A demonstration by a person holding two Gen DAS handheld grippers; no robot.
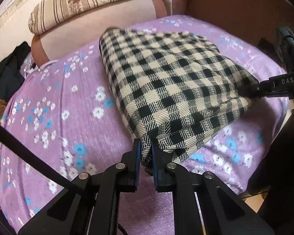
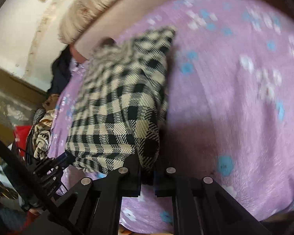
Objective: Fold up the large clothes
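Checked black-and-cream garment [image 1: 166, 82], already reduced to a thick folded bundle on the floral purple bedspread [image 1: 58, 107], is pinched at its near corners by the closed left gripper [image 1: 146, 150] and right gripper [image 2: 147, 168]; at most a last fold or placement is judged outstanding.

Your left gripper [image 1: 146, 152] pinches the near corner of the checked cloth [image 1: 166, 82], its pads pressed onto the fabric. The cloth lies folded in a thick bundle on the purple sheet [image 1: 58, 101]. Your right gripper [image 1: 252, 90] bites the cloth's right corner. A striped pillow [image 1: 84, 2] lies behind, on the pink headboard [image 1: 100, 29].
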